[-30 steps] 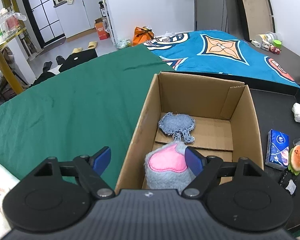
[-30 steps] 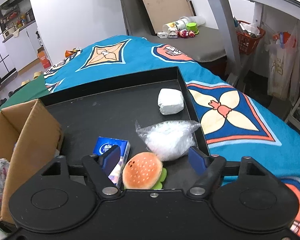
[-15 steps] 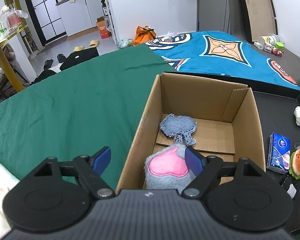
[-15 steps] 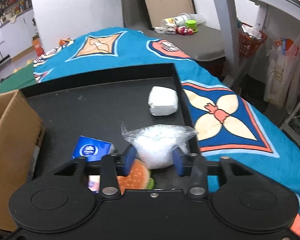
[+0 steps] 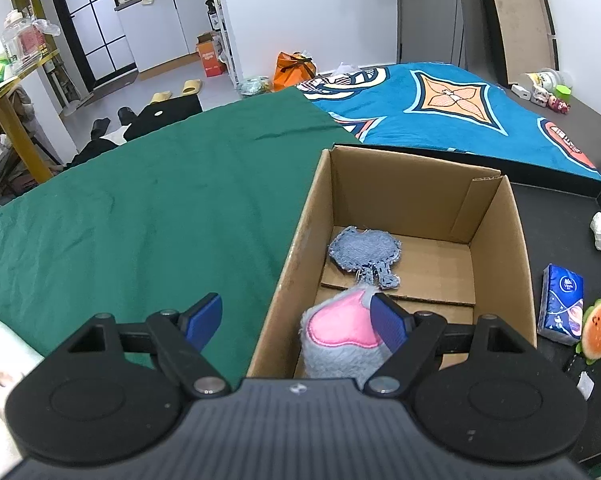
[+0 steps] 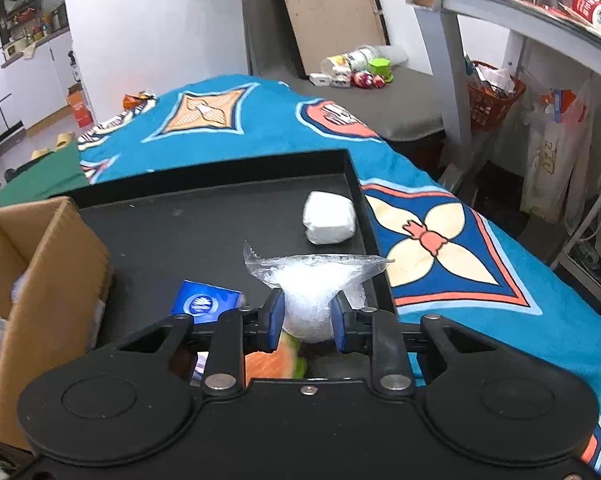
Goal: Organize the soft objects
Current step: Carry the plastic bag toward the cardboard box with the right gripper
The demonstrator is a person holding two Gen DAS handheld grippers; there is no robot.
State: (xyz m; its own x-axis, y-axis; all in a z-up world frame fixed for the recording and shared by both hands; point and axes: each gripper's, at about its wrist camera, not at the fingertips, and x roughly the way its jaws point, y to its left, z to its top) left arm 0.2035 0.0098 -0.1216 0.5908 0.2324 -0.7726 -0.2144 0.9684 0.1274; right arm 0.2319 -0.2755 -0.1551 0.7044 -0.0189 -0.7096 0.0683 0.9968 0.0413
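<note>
The right gripper [image 6: 307, 316] tilts down over the black tray [image 6: 204, 216], its blue pads pinched on a crinkled clear plastic bag of white stuffing [image 6: 312, 292]. Its body half hides the burger-shaped plush toy [image 6: 274, 360]. The left gripper [image 5: 296, 316] hangs open over the brown cardboard box [image 5: 400, 196], straddling its wall, empty

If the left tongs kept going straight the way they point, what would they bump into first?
Probably the cardboard box: its near left wall sits between the open left tongs. The right finger is by the grey and pink plush inside. Depth is hard to judge here.
</note>
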